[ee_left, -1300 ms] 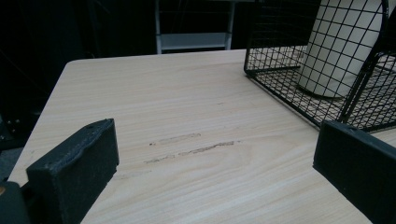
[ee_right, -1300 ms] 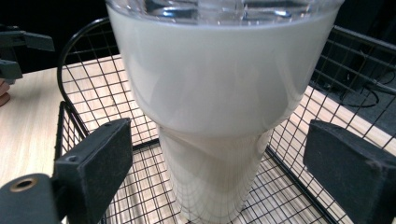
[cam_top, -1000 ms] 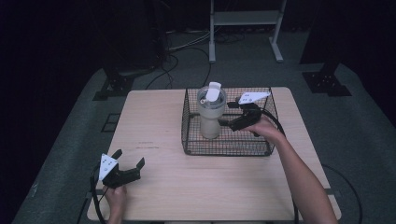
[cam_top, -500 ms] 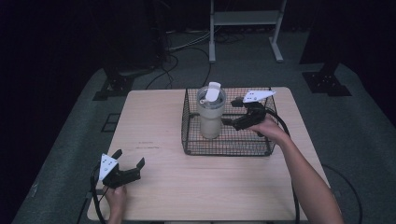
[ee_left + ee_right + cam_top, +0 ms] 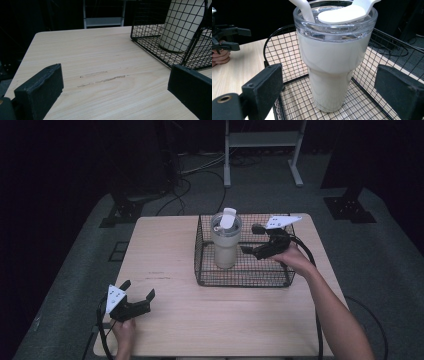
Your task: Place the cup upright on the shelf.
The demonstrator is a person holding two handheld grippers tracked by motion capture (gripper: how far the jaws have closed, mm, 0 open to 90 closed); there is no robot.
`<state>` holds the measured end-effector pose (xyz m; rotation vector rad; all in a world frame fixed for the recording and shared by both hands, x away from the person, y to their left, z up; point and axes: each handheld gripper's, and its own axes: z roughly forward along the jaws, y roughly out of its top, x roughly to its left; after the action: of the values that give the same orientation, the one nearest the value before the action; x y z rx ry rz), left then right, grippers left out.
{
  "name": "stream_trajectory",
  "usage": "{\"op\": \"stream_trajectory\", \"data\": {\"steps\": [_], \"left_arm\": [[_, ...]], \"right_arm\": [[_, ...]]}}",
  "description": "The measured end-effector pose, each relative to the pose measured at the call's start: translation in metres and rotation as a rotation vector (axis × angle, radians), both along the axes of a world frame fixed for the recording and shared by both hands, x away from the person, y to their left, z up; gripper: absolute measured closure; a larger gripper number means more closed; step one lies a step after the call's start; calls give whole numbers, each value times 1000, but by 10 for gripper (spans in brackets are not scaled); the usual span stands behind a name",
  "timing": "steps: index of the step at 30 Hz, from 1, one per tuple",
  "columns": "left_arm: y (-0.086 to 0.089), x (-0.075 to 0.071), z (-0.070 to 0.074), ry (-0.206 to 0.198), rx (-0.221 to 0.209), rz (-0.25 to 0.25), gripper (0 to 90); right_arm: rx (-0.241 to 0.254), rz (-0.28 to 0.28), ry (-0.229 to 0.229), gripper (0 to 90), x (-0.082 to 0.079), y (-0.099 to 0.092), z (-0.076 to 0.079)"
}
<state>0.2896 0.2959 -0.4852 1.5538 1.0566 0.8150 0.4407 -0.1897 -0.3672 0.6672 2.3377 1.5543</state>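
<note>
Right gripper [image 5: 250, 240] nearer tumbler [image 5: 225, 240], wooden table [image 5: 165, 250].

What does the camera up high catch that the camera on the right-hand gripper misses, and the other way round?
The high view takes in the whole table, both forearms, the right gripper from outside and the floor cables behind. The right gripper view shows, close up, the tumbler's clear lid rim and its own two black jaws set wide on either side. Both show the white tumbler upright in the wire basket, and the left gripper.
</note>
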Motion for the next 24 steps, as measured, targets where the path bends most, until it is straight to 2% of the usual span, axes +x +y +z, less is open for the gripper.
{"op": "stream_trajectory", "data": {"steps": [15, 24], "left_arm": [[0, 0, 0, 1, 5, 0, 0], [0, 0, 0, 1, 10, 0, 0]], "right_arm": [[-1, 11, 1, 77, -17, -9, 12], [12, -1, 14, 77, -27, -23, 10]]}}
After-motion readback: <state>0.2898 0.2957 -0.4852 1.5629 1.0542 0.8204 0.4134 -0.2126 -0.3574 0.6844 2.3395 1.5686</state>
